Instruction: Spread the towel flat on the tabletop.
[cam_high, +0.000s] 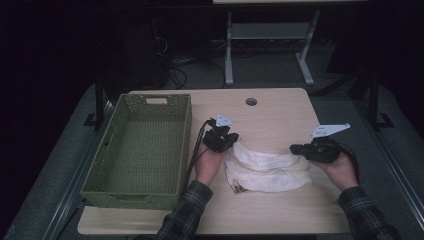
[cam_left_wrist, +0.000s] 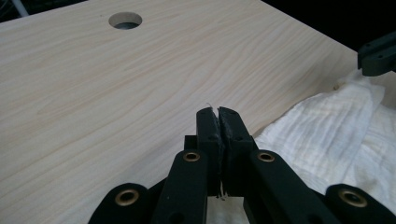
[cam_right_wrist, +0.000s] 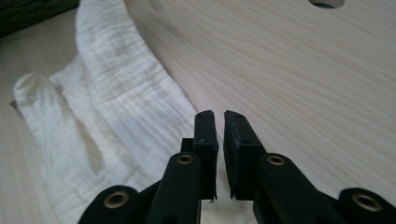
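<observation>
- My left claw (cam_high: 231, 141) sits at the cloth's (cam_high: 267, 167) 10 o'clock corner in the high view, touching its upper left end.
- In the left gripper view its jaws stand pressed together, with a thin sliver of something pale at the tips; I cannot tell for sure whether a fold of cloth is pinched there, though cloth lies right beside them at 4 o'clock.
- My right claw (cam_high: 295, 148) is at the cloth's 2 o'clock end, tips touching or just over the fabric's edge.
- In the right gripper view its jaws are narrow, a slim gap between them, and nothing shows inside that gap; the cloth (cam_right_wrist: 116, 116) runs from under them off toward 10 o'clock.
- The cloth is white and crinkled, bunched into a curved band on the table (cam_high: 270, 112), lying between my two hands, near the table's middle toward its 5 o'clock side.
- One end of it is rolled up into a rounded lump, seen at 9 o'clock in the right gripper view.
- A green basket (cam_high: 140, 150) stands at 9 o'clock from the cloth, just beside my left hand (cam_high: 209, 162), apart from the cloth.
- A round hole (cam_high: 251, 101) in the table lies at 12 o'clock from the cloth, well apart from it.
- My right hand (cam_high: 340, 167) grips its claw from 4 o'clock of the cloth.
</observation>
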